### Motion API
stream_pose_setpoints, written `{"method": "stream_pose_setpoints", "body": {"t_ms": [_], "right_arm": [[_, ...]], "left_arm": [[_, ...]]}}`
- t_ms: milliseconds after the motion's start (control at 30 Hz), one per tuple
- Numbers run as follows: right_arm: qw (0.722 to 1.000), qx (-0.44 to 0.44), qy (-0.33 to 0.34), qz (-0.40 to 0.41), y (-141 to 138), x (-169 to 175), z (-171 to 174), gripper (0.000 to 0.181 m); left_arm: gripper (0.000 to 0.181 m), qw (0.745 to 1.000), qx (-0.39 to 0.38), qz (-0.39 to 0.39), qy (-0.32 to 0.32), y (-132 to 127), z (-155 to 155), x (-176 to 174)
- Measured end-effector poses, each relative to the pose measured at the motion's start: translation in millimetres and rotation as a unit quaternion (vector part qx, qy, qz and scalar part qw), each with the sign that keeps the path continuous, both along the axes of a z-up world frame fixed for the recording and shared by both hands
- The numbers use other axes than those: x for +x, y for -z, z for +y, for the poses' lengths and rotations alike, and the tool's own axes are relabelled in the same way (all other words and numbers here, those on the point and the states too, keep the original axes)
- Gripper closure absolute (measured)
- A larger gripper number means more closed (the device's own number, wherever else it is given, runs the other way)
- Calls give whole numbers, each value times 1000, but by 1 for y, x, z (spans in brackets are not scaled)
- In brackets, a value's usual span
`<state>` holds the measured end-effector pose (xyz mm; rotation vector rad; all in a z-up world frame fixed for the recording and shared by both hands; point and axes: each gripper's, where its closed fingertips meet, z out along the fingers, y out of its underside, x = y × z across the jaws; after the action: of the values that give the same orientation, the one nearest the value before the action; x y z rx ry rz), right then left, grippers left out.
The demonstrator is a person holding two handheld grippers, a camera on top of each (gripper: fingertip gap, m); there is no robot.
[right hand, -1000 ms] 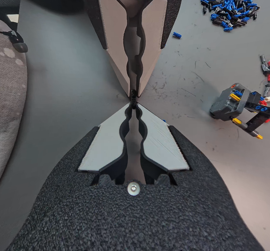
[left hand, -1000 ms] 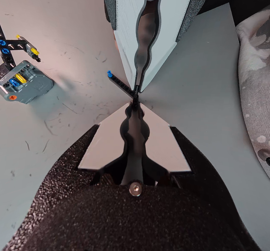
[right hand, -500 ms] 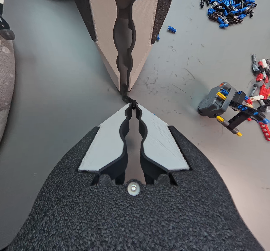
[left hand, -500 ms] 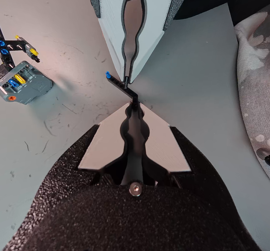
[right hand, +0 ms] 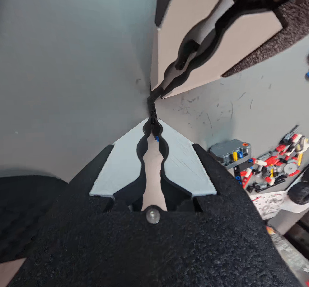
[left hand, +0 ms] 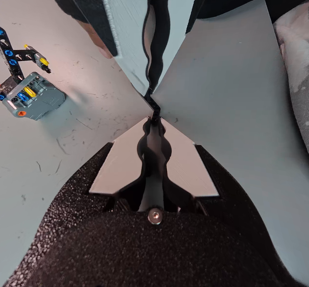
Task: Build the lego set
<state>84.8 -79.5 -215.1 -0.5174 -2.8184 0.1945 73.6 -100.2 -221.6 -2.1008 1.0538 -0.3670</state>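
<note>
Across a scuffed grey table, two grippers meet tip to tip. From the left gripper, a bent black beam runs toward twelve o'clock into the right gripper; both are clenched on opposite ends of it, equally near. Smooth pale fingers sit in grainy black shells. At ten o'clock lies a boxy grey motor block with blue and yellow pins.

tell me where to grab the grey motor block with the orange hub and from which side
Judging from its pose, grip the grey motor block across its two long flat sides at the plain end, coming from above. The other end carries the black beam and pins, so closing there would likely foul them.
</note>
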Motion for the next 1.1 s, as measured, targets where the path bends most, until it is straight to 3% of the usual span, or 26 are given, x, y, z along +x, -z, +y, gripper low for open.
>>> {"method": "stream_pose_setpoints", "body": {"t_ms": [200,367,633,1000,1100], "right_arm": [[976,142,-161,-38,-1,-4,2,177],[943,213,-250,-55,-1,-5,1,177],[939,221,-248,-88,-1,-4,-1,177],[882,345,-311,-84,-2,-4,0,178],[885,339,-304,-94,-2,-3,-2,178]], "left_arm": [[173,1000,-5,-4,-2,0,1,-2],[173,1000,-13,-10,-2,0,0,-2],[174,999,-32,-25,-12,0,0,-2],[174,997,-55,-41,-23,1,0,0],[175,997,-59,-44,-29,1,0,0]]}}
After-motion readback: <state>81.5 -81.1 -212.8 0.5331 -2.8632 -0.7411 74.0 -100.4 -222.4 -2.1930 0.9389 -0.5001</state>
